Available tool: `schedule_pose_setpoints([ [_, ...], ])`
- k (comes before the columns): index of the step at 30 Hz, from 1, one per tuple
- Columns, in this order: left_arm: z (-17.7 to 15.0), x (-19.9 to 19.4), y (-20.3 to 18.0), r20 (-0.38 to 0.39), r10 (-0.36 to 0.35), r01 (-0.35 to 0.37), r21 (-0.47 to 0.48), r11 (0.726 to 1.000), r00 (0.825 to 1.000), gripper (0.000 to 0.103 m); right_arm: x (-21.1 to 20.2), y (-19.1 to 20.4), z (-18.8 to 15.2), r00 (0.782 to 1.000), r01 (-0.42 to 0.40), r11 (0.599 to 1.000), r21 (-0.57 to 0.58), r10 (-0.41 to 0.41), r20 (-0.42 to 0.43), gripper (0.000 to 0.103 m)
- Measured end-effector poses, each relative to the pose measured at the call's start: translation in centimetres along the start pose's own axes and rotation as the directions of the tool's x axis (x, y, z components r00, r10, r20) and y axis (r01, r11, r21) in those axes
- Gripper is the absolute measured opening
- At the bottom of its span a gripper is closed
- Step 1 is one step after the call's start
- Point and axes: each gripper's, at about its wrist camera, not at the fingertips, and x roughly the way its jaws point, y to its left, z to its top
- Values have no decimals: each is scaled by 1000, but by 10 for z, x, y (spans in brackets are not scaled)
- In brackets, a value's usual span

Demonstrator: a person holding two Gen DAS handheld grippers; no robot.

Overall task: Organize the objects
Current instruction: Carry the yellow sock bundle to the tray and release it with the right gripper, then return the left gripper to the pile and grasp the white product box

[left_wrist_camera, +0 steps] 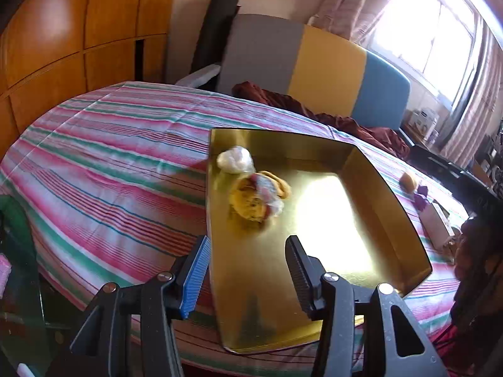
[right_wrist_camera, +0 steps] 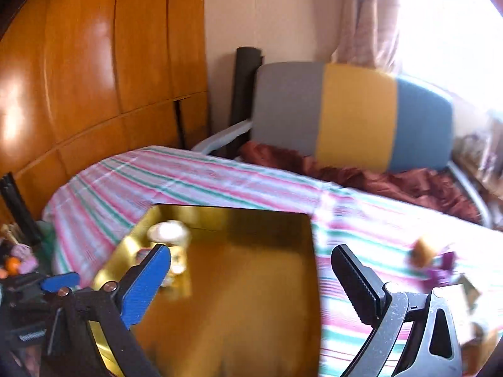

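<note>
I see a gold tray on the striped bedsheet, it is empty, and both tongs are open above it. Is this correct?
Not quite: the gold tray is not empty. The left wrist view shows a white wrapped bundle and a yellow wrapped item lying in it. The rest holds: it sits on the striped bedsheet, and the left tongs and right tongs are open.

tray (left_wrist_camera: 371,169): gold | bedsheet (left_wrist_camera: 110,157): pink, green, white stripes | headboard (left_wrist_camera: 314,62): grey, yellow, blue | wardrobe (left_wrist_camera: 78,31): orange-brown

Each gripper, left (left_wrist_camera: 248,268) and right (right_wrist_camera: 251,278), has black angular linkage arms with round silver screws, one ribbed blue finger pad (left_wrist_camera: 196,275) and one ribbed black pad (left_wrist_camera: 298,271). The right frame looks faintly speckled, perhaps blur.
</note>
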Motion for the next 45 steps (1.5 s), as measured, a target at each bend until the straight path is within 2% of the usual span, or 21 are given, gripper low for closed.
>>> schedule_pose_setpoints([
  [7,7,-2,-29,-2,-43,43,72,996,999,50,-21,-79,-6,991,112,988,105,-104,-78,103],
  [11,15,-4,-59,-1,-88,87,137,987,996,50,-42,-152,-15,973,219,953,209,-198,-116,103],
  [14,21,-3,-86,-10,-131,131,183,974,991,50,-59,-211,-26,950,307,908,285,-273,-150,103],
  [17,26,1,-123,-33,-190,192,239,952,981,50,-75,-274,-46,923,384,825,415,-335,-189,103],
  [20,32,6,-164,-57,-242,247,300,921,969,51,-93,-328,-82,893,445,685,576,-384,-234,103],
  [21,33,9,-180,-71,-260,269,321,908,963,51,-96,-343,-91,885,461,620,635,-373,-278,103],
  [22,35,12,-193,-86,-278,290,334,897,957,51,-101,-355,-99,892,443,558,702,-355,-281,103],
  [23,36,15,-207,-106,-296,314,342,886,949,52,-105,-362,-105,903,413,518,749,-340,-262,103],
  [24,37,20,-222,-129,-314,339,348,874,941,52,-108,-367,-108,907,401,495,771,-333,-257,103],
  [27,40,39,-262,-200,-343,393,345,852,918,62,-113,-370,-110,913,383,471,795,-325,-248,103],
  [29,39,54,-285,-253,-363,433,329,839,897,66,-110,-370,-108,921,367,479,798,-305,-241,103],
  [33,32,86,-331,-341,-349,455,306,836,873,73,-107,-367,-106,934,338,489,804,-278,-223,103],
  [37,28,113,-356,-399,-344,467,267,843,850,81,-103,-371,-113,946,308,461,832,-237,-219,103],
  [41,27,135,-382,-411,-313,438,257,862,856,85,-105,-375,-117,952,290,435,852,-226,-209,103],
  [45,31,163,-400,-445,-285,413,223,883,849,89,-106,-379,-120,955,277,412,868,-220,-200,103],
])
